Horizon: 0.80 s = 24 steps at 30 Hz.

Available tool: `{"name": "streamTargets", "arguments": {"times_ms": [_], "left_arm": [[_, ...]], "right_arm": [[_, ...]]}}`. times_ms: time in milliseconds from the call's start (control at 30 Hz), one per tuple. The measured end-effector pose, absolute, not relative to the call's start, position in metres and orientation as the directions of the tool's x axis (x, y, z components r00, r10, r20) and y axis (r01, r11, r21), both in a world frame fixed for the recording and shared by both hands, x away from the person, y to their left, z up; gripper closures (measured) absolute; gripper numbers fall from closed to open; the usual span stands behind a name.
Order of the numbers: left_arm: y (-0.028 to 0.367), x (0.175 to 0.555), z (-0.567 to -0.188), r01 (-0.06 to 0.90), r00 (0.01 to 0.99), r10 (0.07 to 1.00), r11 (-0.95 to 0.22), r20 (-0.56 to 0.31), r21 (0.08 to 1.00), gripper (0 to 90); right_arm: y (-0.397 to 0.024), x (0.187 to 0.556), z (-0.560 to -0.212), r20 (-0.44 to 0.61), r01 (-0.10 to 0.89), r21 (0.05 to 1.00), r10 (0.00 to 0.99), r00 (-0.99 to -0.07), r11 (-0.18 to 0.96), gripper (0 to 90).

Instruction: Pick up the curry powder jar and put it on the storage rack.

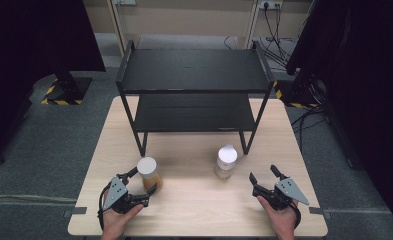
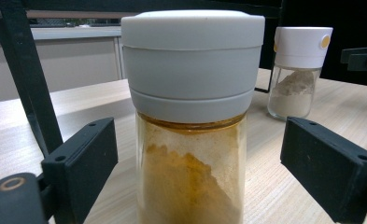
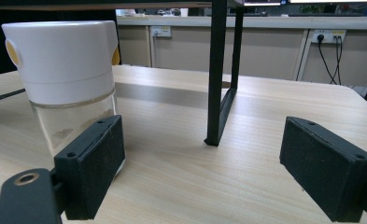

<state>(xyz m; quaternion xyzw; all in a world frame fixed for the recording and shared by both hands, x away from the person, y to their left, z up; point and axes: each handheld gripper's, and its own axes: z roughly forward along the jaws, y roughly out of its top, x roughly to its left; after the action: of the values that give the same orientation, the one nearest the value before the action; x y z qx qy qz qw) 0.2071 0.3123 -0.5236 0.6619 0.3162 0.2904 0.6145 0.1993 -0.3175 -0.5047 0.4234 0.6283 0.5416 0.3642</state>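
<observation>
Orange powder fills the clear jar with the grey-white lid, which stands on the pale wooden table between my left tongs. Those jaws stand apart on either side, not yet pressing the glass. My right tongs are also apart, just beside the second clear jar with a white cap, holding nothing. Both jars sit in front of the black two-tier metal shelf; I judge the gripping and lifting are all left to do.
</observation>
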Motion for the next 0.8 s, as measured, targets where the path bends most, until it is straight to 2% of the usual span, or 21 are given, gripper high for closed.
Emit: {"name": "streamTargets", "arguments": {"times_ms": [800], "left_arm": [[0.3066,0.2101,-0.5189,0.057,0.646,0.763,-0.054,0.005,0.997,11.6]], "right_arm": [[-0.3172,0.2001,-0.5043,-0.002,0.138,0.989,0.926,-0.377,0.058,14.3]]}}
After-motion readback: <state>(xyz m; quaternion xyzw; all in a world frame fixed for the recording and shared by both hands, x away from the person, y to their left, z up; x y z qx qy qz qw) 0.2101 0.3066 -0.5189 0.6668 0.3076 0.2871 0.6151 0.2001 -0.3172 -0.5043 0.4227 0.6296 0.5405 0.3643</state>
